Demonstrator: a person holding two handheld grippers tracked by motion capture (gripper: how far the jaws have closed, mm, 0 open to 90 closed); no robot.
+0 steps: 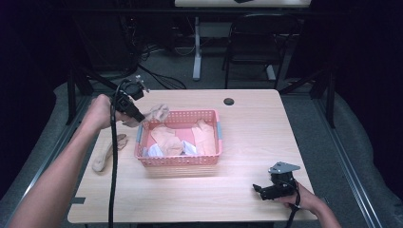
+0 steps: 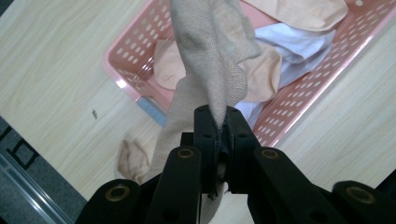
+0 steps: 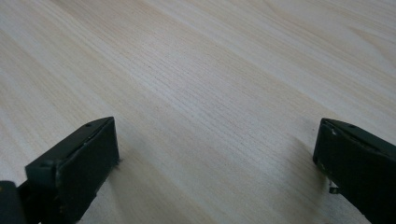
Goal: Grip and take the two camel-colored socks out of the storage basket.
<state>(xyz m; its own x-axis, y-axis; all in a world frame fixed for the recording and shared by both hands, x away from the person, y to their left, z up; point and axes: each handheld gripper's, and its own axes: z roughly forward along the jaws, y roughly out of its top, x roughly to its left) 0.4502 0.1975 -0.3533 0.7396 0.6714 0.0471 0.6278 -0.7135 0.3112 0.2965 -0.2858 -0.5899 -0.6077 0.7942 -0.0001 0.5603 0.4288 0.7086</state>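
**Sock lifted over the basket's left end**

Dark surroundings frame a pale wooden table (image 1: 247,190), with a black chair and desk legs standing on the floor at the far side. Near the table's middle sits a pink perforated basket (image 1: 180,160), and it already holds several pieces in peach and white, heaped loosely on its floor.

At the left, the left gripper (image 1: 139,118) is raised above the table, just outside the basket's left end. Its jaws are clamped tight on a beige sock (image 2: 210,60); in the left gripper view the fabric is pinched right at the tips and hangs bunched in front of the basket. Holding it by 1 small fold like this lets the rest dangle free, which should make it easy to drop in cleanly (judging by how the basket is filling, that looks like the aim).

A 2nd beige sock (image 1: 108,151) lies flat on the table to the left of the basket, below the raised arm, well placed to be taken after this one.

At the near right corner, the right gripper (image 1: 259,189) rests low on bare wood, well apart from the basket. Its jaws stand wide with nothing between them, so it appears parked out of the way while the left hand works.
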